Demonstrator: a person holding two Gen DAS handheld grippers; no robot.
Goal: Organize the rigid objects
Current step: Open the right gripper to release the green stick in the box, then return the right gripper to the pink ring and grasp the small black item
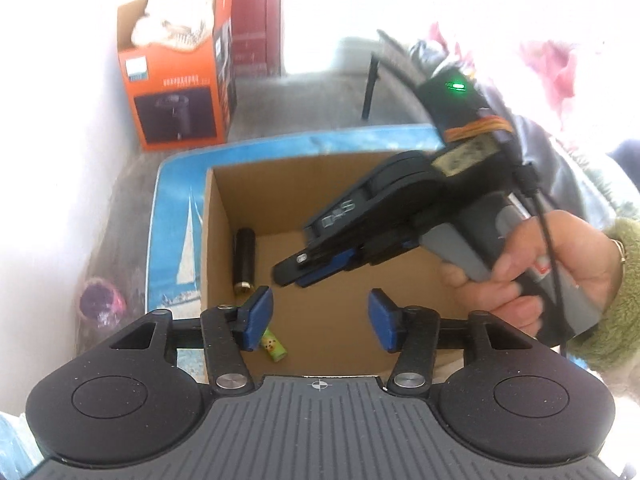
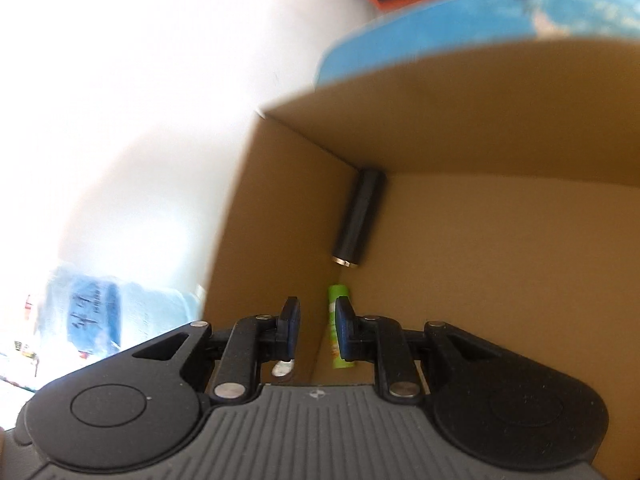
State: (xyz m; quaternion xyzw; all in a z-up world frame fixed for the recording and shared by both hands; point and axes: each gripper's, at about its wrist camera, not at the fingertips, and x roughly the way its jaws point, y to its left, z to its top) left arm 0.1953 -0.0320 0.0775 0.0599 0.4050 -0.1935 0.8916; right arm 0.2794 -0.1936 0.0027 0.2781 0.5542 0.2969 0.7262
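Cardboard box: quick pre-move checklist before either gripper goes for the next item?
1. Left gripper empty, jaws apart: ok.
2. Right gripper empty, jaws nearly together: ok, nothing seen between them.
3. Green tube lying on the cardboard box floor by the left wall: ok.
4. Black cylinder lying along the same wall, beyond the tube: ok.
5. Grippers clear of each other: not ok, the right gripper hangs over the box just ahead of the left one.
6. Next item to pick: cannot tell, none in view outside the box.
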